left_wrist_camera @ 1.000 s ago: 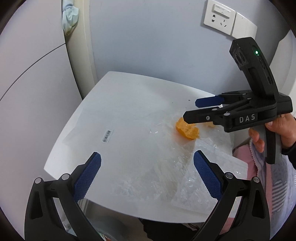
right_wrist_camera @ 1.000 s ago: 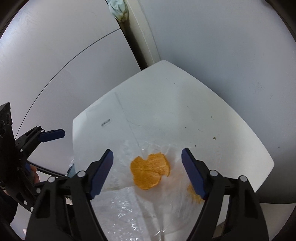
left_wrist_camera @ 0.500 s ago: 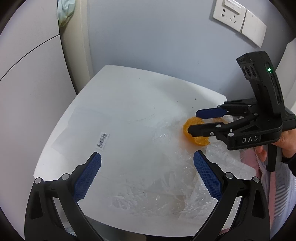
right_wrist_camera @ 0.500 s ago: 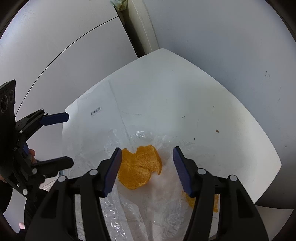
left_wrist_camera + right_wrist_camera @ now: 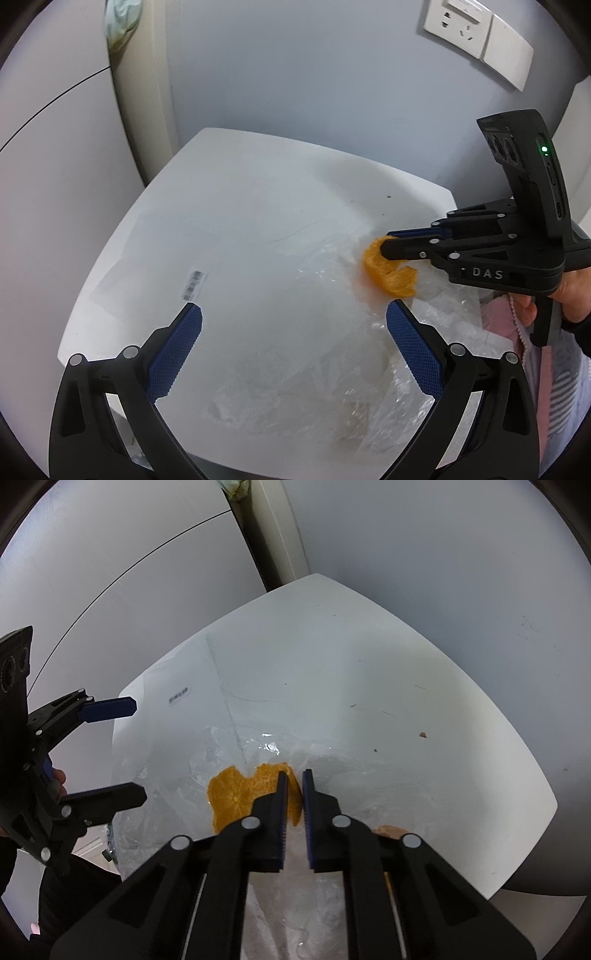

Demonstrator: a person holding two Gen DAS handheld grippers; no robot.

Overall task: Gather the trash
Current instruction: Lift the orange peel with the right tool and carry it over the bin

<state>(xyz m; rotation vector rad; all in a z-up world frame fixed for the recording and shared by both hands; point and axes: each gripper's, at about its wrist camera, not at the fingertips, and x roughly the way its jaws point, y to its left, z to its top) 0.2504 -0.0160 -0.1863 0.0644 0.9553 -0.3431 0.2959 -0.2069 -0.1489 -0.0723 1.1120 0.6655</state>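
An orange peel (image 5: 384, 271) (image 5: 236, 794) lies on crumpled clear plastic (image 5: 332, 354) on a small white table (image 5: 236, 206). My right gripper (image 5: 293, 775) (image 5: 388, 243) is shut on the right edge of the peel. A second bit of peel (image 5: 388, 829) shows just right of its fingers. My left gripper (image 5: 293, 325) (image 5: 125, 749) is open and empty, above the table's near left side, apart from the peel.
A flat clear plastic bag with a barcode label (image 5: 194, 284) (image 5: 179, 695) lies on the table's left part. A grey wall with sockets (image 5: 461, 24) stands behind. Pink and striped cloth (image 5: 506, 325) lies off the right edge. Small crumbs (image 5: 422, 734) dot the tabletop.
My right gripper has moved onto the peel and its jaws have closed from wide open to pinching the peel's edge. My left gripper has stayed open and shifted slightly.
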